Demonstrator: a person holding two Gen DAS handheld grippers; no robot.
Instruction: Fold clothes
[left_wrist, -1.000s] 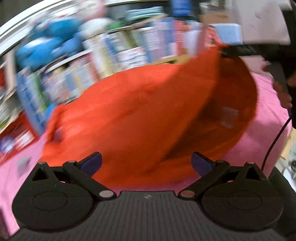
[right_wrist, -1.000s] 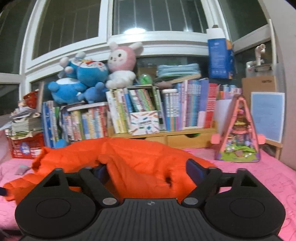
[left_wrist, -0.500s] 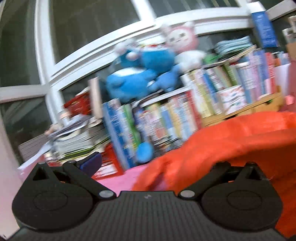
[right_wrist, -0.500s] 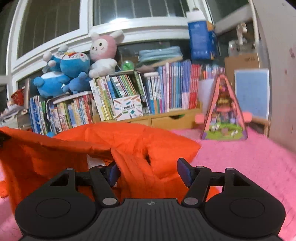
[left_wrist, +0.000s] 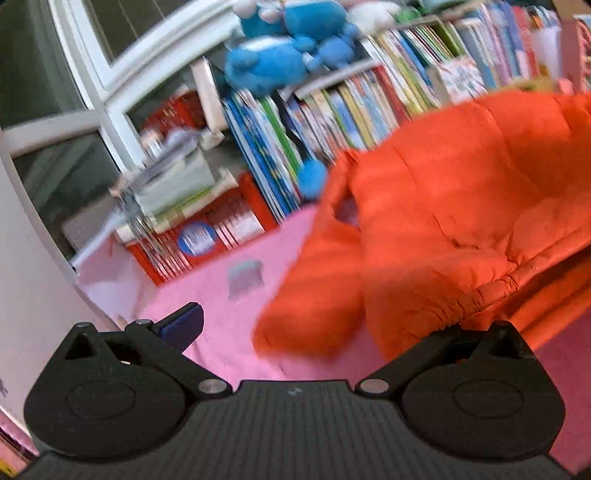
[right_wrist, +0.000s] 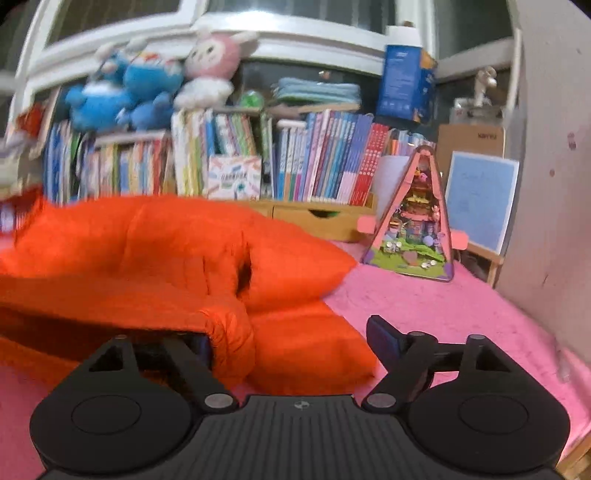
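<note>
Orange puffy jacket (right_wrist: 155, 266) lies bunched on the pink blanket (right_wrist: 443, 306), in front of the row of books (right_wrist: 325, 155), with the triangular toy house (right_wrist: 413, 221) well apart to its right. Left gripper (left_wrist: 317, 332): jaws spread wide, left fingertip over bare blanket, right one hidden behind the jacket's hem. Right gripper (right_wrist: 291, 339): jaws spread, jacket's elastic edge bulging between them, not pinched.
</note>
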